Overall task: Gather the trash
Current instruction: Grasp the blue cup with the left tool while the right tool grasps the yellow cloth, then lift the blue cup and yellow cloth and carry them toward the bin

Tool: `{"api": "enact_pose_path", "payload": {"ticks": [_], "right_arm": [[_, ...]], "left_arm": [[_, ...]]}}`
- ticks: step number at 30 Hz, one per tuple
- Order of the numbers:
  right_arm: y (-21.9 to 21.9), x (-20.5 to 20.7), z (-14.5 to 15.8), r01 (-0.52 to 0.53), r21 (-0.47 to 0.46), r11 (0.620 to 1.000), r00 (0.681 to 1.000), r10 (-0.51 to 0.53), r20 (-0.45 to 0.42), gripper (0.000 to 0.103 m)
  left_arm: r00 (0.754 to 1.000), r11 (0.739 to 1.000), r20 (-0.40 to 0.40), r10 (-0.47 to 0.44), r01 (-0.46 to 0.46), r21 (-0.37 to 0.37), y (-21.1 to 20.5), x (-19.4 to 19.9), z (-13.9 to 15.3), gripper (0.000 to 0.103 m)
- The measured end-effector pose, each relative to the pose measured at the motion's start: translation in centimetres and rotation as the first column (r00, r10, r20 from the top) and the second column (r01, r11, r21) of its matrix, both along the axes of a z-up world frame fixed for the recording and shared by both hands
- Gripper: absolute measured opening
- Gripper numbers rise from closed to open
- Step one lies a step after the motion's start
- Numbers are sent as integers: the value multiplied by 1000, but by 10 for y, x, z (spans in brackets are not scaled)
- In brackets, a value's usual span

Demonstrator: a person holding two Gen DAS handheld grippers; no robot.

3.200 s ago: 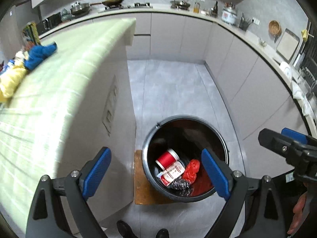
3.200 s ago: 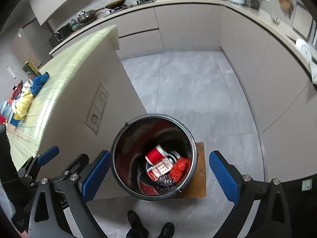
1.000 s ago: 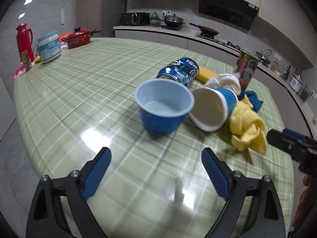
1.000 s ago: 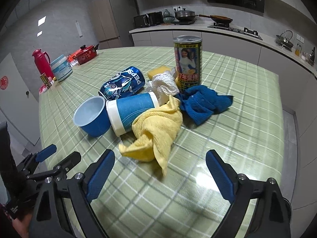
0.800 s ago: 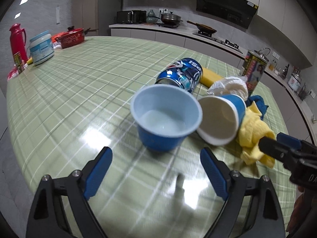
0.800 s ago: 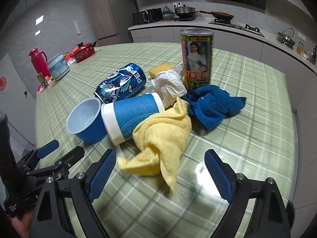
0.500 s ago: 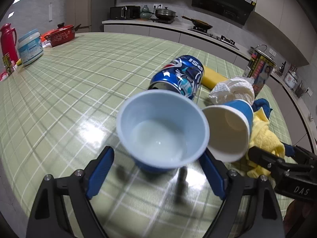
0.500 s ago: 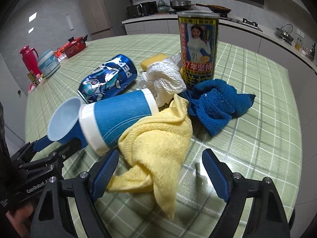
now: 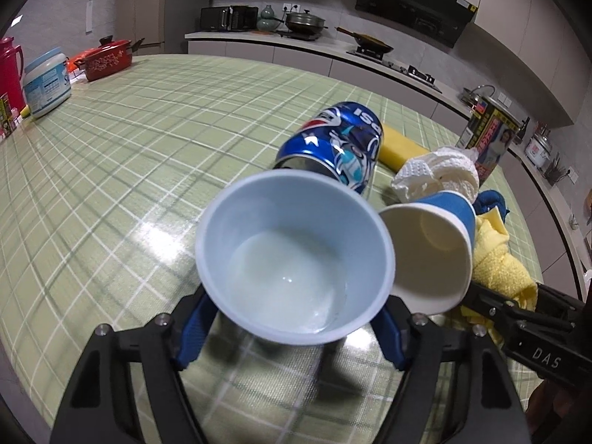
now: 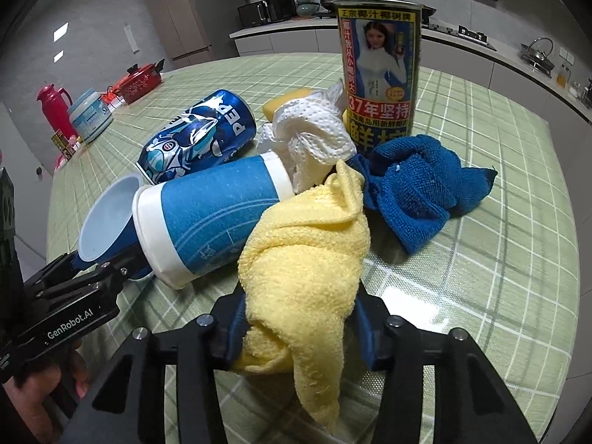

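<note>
A light blue plastic cup [image 9: 292, 259] stands upright on the green checked table [image 9: 148, 148]. My left gripper [image 9: 296, 318] has it between its closing jaws, and the blue pads meet the cup's sides under the rim. A blue-and-white paper cup [image 10: 214, 218] lies on its side next to it. My right gripper [image 10: 299, 318] is closing, its pads pressing into the bunched yellow cloth [image 10: 307, 259]. Behind lie a crushed Pepsi can [image 10: 199, 137], a white paper wad [image 10: 314, 133], a blue cloth [image 10: 418, 185] and a tall printed can [image 10: 377, 66], standing upright.
A yellow sponge [image 9: 399, 148] lies behind the Pepsi can. At the table's far left stand a red pot [image 9: 107, 63], a white tub [image 9: 46, 85] and a red thermos [image 9: 9, 70]. Kitchen counters with a stove run along the back wall.
Both grippers left the trash bin for the table and moved in on the pile. The left jaws narrowed around the light blue cup, the right jaws onto the yellow cloth.
</note>
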State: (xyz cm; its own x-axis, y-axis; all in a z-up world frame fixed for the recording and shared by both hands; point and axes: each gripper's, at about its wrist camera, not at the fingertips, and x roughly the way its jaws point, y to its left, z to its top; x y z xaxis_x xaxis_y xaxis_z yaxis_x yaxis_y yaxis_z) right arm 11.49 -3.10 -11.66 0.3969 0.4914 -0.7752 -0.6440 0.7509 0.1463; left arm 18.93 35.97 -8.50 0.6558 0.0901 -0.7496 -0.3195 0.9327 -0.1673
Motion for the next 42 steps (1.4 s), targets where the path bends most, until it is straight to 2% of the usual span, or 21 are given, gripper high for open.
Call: {"api": "enact_pose_path", "payload": {"ticks": [10,18,31,42], "right_arm": [[-17,-14,11,-14,31,999,1000,14,6,50],[-40,-31,25,-21,51,998,1000,20,24,50],[-123,-49,48,33,75,997,998,-37,59,50],[-215,-59,50,132,71,989,988,-137,65,50]], "left_arm": [[1000,1000,3,14,-14,13,-13,-22,5,76],[1000,1000,19,5,-5,26,-46,-43,19,76],[997,997,49,-57,55,51,-120,-61,38,76],[985,986,60,-163,159,58,-202,-62,46,76]]}}
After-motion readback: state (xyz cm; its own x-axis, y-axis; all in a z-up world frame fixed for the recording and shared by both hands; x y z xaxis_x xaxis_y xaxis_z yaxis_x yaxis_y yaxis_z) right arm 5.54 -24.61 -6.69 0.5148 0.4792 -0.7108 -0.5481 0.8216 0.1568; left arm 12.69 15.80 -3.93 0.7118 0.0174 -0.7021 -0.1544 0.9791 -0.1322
